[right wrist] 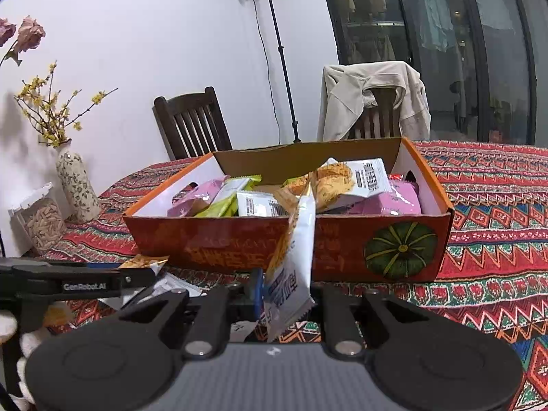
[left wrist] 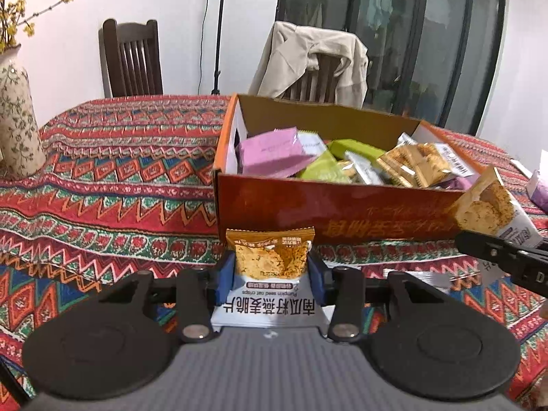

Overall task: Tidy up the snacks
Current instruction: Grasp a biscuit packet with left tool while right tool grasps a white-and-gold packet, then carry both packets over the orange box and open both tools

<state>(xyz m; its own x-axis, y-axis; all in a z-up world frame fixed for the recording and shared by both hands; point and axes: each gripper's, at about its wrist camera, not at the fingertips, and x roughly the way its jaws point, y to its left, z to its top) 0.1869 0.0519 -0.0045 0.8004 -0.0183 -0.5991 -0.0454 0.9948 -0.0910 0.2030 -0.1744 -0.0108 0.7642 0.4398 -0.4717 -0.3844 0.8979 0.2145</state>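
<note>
The left tool (left wrist: pixel 272 267) stands partly closed, its blue pads (left wrist: pixel 224 275) pressed on both sides of an oat crisp packet (left wrist: pixel 269 263). The packet stands upright between them, orange end up, white printed end down near the tool body, just in front of the near wall of the cardboard box (left wrist: pixel 308 205).

The right tool (right wrist: pixel 286 294) is fully closed on a second oat crisp packet (right wrist: pixel 294 260). That packet is held edge-on and tilted, its upper end reaching above the box's front rim as the right wrist view shows it. In the left wrist view the same packet appears at the right edge, beside the box's near right corner.

The box sits on a worktop covered by a patterned red cloth (left wrist: pixel 120 178). Its front wall bears a green pumpkin picture (right wrist: pixel 400 250). Inside lie mixed snack packets: pink (left wrist: pixel 270 152), green (left wrist: pixel 323 167) and golden (left wrist: pixel 416 164).

A floral vase (right wrist: pixel 77 188) with yellow twigs and a clear jar (right wrist: pixel 42 222) stand at the worktop's left end. Two dark wooden chairs (right wrist: pixel 191 123) stand behind, one draped with a beige jacket (right wrist: pixel 373 96).
</note>
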